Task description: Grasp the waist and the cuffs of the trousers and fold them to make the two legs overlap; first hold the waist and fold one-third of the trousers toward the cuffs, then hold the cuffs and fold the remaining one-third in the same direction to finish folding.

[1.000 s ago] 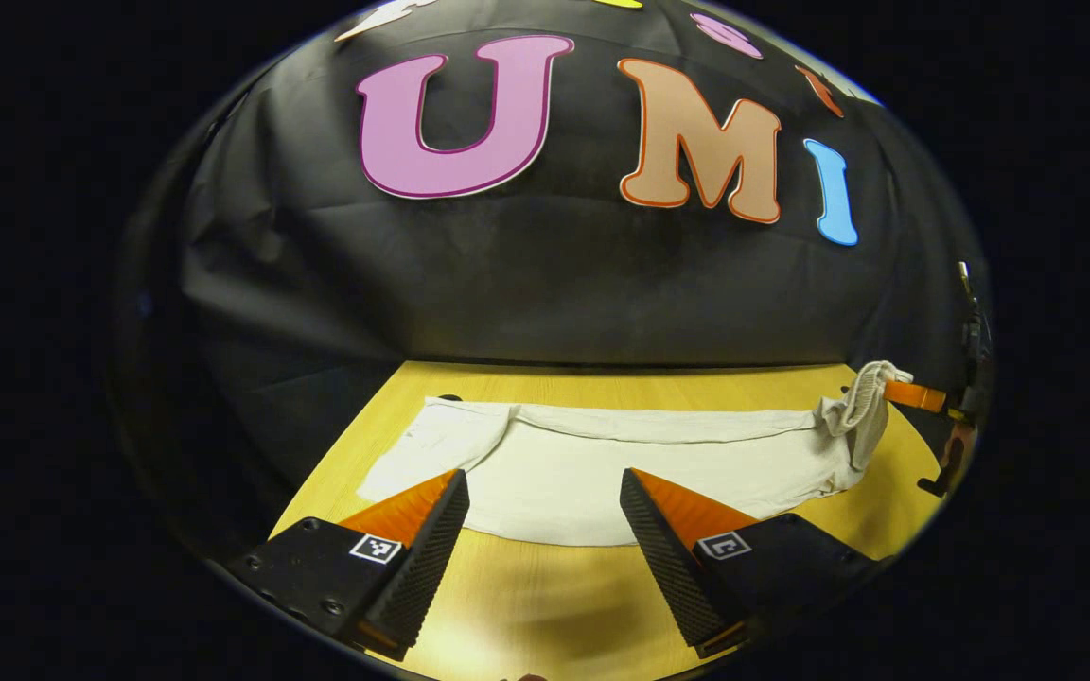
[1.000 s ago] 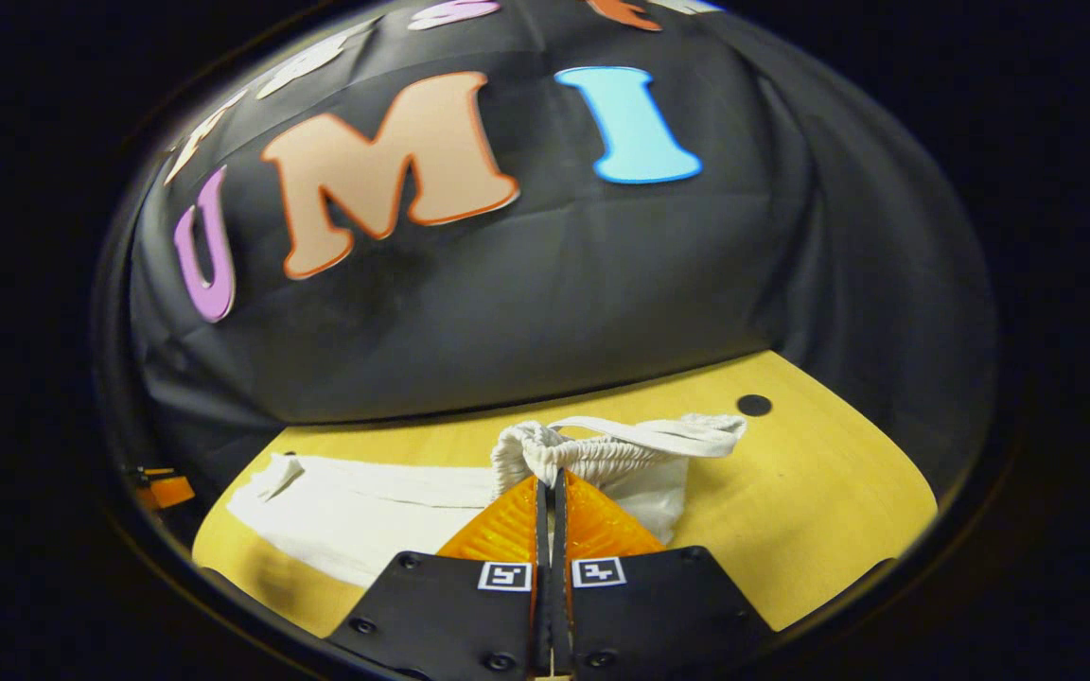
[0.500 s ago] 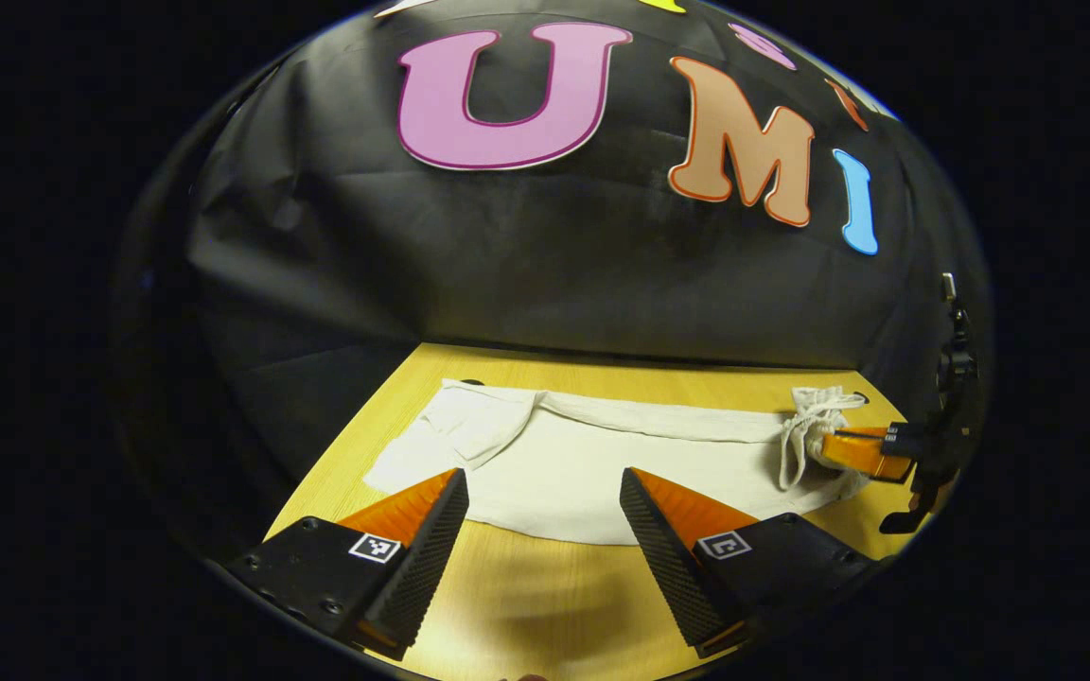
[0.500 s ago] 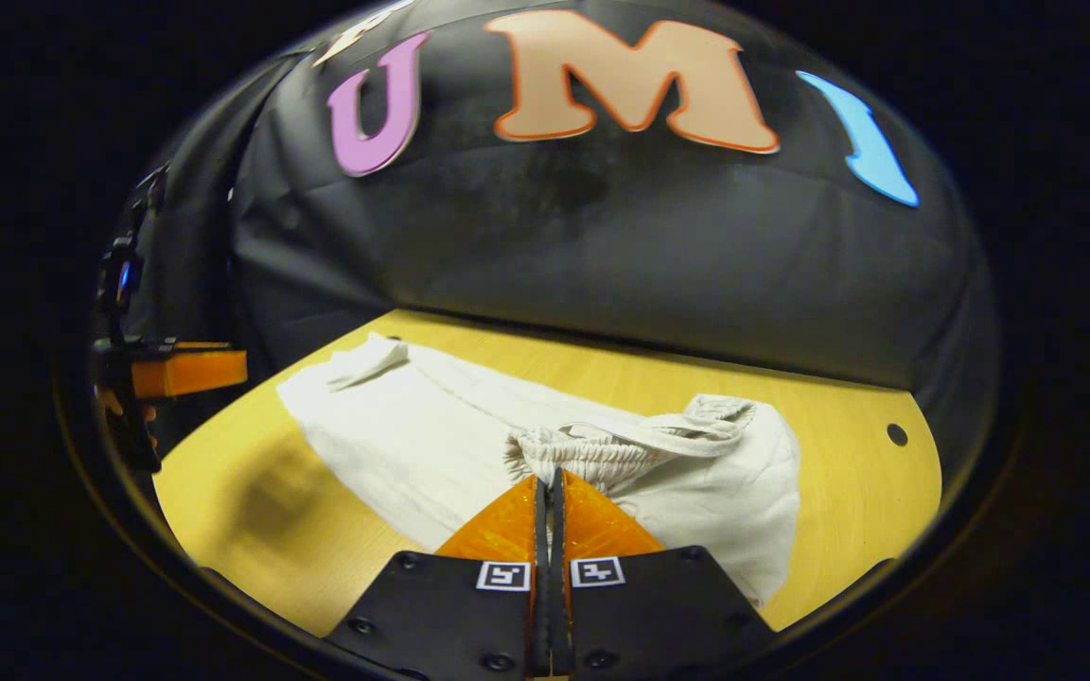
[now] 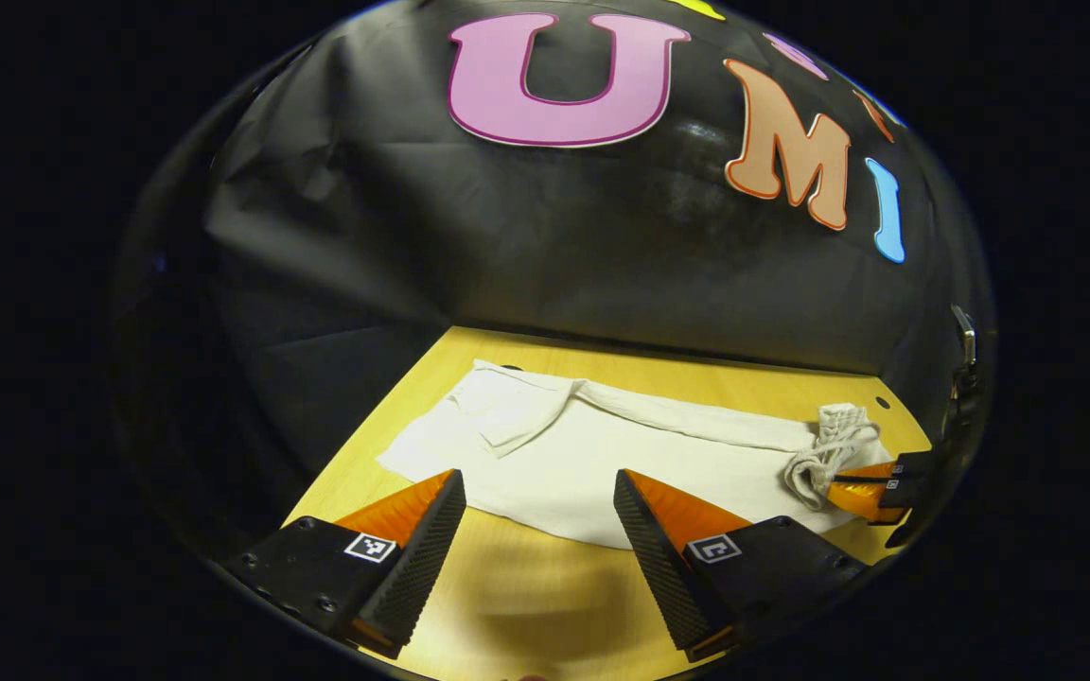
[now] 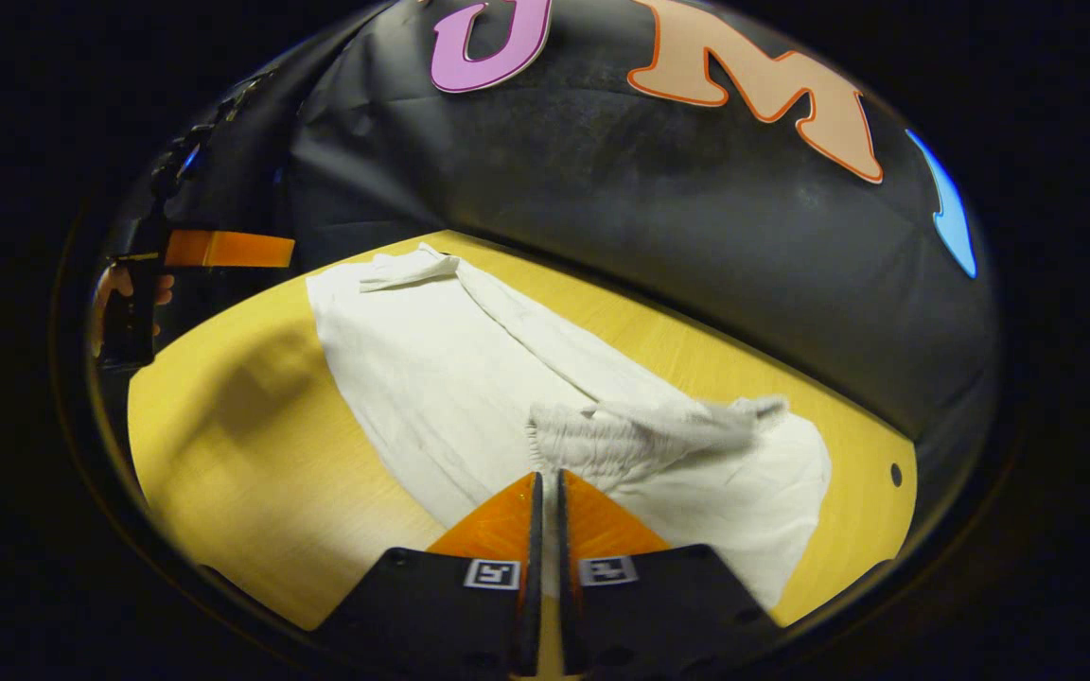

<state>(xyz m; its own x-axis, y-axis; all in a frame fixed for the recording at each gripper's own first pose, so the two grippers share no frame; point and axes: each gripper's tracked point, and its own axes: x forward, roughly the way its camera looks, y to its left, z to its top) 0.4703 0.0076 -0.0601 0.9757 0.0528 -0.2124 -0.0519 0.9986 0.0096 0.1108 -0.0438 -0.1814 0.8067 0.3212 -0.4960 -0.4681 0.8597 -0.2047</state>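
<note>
The right gripper (image 6: 545,482) has its jaws nearly together, a thin slit between them, their tips at the gathered waist (image 6: 621,435) of the white trousers (image 6: 431,378); whether cloth is still pinched there cannot be told. Beyond the jaws the trousers stretch flat across the yellow tabletop (image 6: 242,473), with the cuffs (image 6: 403,270) at the far end. The left gripper (image 5: 536,515) holds its jaws wide apart over the tabletop, the near edge of the trousers just ahead of them.
</note>
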